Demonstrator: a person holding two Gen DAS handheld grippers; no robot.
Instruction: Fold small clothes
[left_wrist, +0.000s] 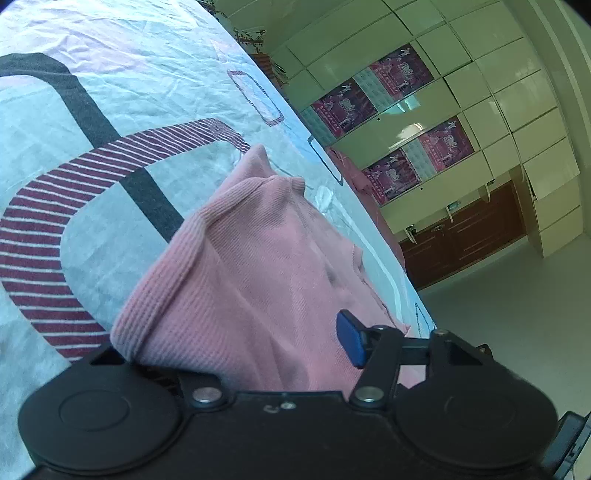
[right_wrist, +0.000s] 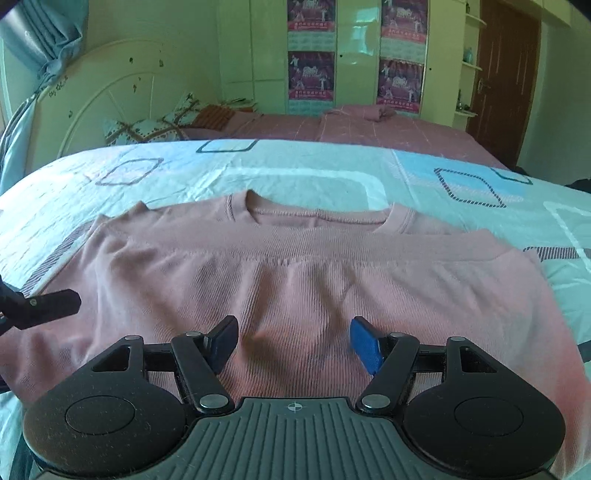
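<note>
A pink ribbed sweater lies on the patterned bedsheet, its hem folded up towards the collar. My right gripper is open just above the folded part, with nothing between its pads. In the left wrist view the sweater is bunched over the left gripper. Only the right blue pad shows; the cloth hides the left finger. The jaws stand wide apart with fabric draped between them. The left gripper's finger shows in the right wrist view at the sweater's left edge.
The bedsheet has striped maroon and dark square patterns. Beyond it are a second bed with a pink cover, pillows, a white headboard, wardrobes with posters, and a brown door.
</note>
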